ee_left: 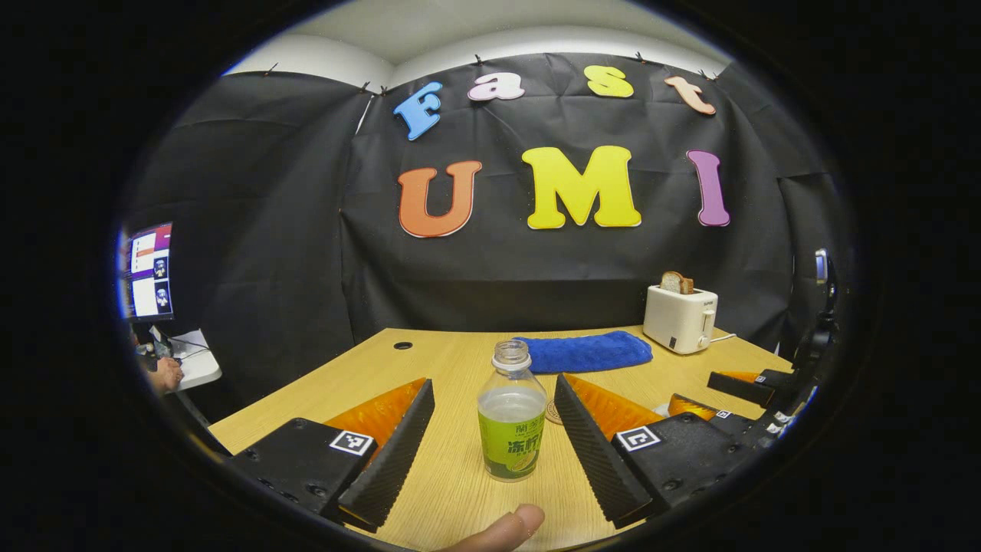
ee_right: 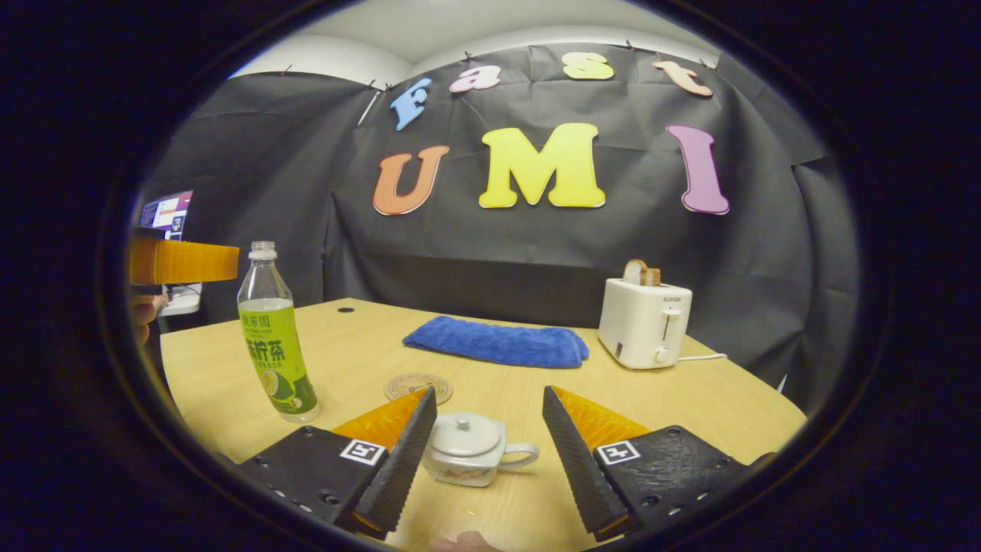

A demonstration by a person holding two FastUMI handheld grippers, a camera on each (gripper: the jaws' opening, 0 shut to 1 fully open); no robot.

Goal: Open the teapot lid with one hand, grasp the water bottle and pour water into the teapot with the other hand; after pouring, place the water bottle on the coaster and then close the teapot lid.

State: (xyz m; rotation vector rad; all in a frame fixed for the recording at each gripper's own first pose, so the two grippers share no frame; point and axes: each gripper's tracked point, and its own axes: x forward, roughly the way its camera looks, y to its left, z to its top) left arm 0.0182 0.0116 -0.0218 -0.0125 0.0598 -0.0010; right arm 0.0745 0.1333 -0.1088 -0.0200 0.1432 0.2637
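An uncapped clear water bottle [ee_left: 511, 418] with a green label stands on the wooden table, partly full. My left gripper [ee_left: 492, 387] is open around it, with a gap on both sides. In the right gripper view the bottle [ee_right: 274, 345] stands at the left, with one left gripper finger [ee_right: 184, 262] beside its neck. A small white teapot [ee_right: 467, 448], lid on, sits between the open fingers of my right gripper [ee_right: 488, 395], untouched. A round coaster [ee_right: 418, 386] lies just beyond the teapot, and it peeks out behind the bottle as the coaster [ee_left: 553, 412].
A folded blue towel [ee_right: 497, 343] lies mid-table. A white toaster [ee_right: 644, 320] with a bread slice stands at the back right, its cord trailing right. A monitor [ee_left: 149, 270] and a person's hand [ee_left: 165, 374] are off the table's left. A thumb [ee_left: 502, 529] shows below.
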